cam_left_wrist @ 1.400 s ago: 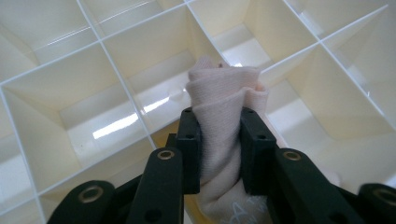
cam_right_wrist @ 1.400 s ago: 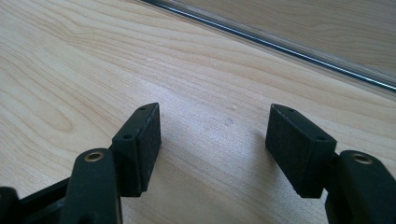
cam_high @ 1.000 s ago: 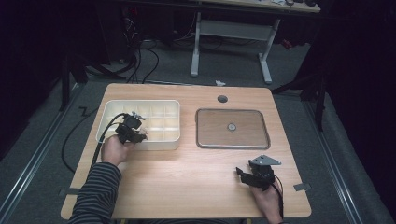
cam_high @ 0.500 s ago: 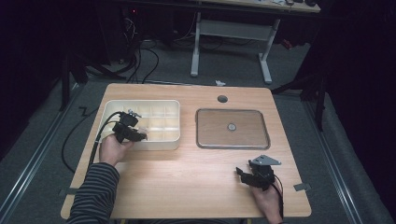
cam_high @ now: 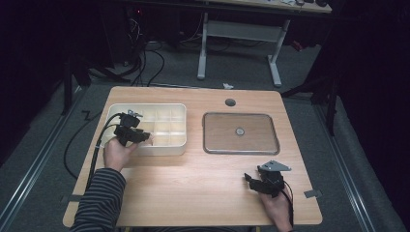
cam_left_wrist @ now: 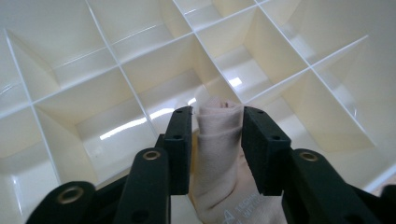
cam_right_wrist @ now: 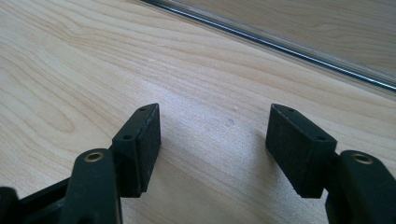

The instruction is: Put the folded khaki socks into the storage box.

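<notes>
From above, the left gripper [cam_high: 138,137] sits over the near edge of the white divided box [cam_high: 164,112] at the table's [cam_high: 193,193] left side. Its own view shows a beige cloth roll [cam_left_wrist: 219,140] clenched between jaws that have just been closing. The right gripper [cam_right_wrist: 212,149], released, rests near the table's front right corner.

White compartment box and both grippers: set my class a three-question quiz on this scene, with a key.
1. True or false: the right gripper holds a metal screw.
2. What is between the left gripper's jaws? A) a beige cloth piece B) a blue pen C) nothing
3. In the high view, the clear flat lid lies to the ____ of the white plastic compartment box.
Key: 1 false, its jaws stand open over the wooden table. 2 A; the jaws have just been closing. 3 right.
</notes>
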`<state>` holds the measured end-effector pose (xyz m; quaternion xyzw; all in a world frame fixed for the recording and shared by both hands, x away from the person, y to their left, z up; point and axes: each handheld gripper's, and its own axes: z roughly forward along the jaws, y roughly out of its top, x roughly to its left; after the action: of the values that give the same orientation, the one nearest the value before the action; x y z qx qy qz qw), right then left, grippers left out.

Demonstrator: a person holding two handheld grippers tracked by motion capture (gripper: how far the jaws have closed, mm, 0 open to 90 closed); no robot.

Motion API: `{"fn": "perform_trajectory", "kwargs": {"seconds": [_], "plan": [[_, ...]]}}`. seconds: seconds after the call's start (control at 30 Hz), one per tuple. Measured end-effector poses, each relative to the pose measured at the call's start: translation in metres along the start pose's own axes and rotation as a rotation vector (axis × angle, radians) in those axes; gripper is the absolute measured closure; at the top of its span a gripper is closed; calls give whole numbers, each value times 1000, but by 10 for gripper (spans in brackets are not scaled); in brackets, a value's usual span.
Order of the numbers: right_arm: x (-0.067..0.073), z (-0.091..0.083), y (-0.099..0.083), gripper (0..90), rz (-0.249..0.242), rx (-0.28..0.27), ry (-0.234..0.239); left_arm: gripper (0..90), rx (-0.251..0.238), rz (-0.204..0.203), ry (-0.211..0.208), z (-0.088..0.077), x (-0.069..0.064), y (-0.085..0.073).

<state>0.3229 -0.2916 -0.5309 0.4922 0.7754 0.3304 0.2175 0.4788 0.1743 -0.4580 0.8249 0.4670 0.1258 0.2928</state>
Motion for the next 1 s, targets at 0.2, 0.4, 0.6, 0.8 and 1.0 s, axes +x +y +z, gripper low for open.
{"fn": "perform_trajectory", "kwargs": {"seconds": [0.2, 0.4, 0.6, 0.8, 1.0], "plan": [[0, 0, 0, 356, 0, 0, 0, 808, 27, 26, 2, 1, -2, -1], [0, 0, 0, 355, 0, 1, -1, 820, 100, 82, 43, 13, -7, -4], [0, 0, 0, 356, -1, 0, 0, 794, 113, 71, 34, 17, -4, -5], [0, 0, 0, 356, 0, 1, -1, 614, 49, 30, 6, 8, -2, -10], [0, 0, 0, 356, -1, 1, -2, 518, -36, -20, -8, -5, 3, -11]]}}
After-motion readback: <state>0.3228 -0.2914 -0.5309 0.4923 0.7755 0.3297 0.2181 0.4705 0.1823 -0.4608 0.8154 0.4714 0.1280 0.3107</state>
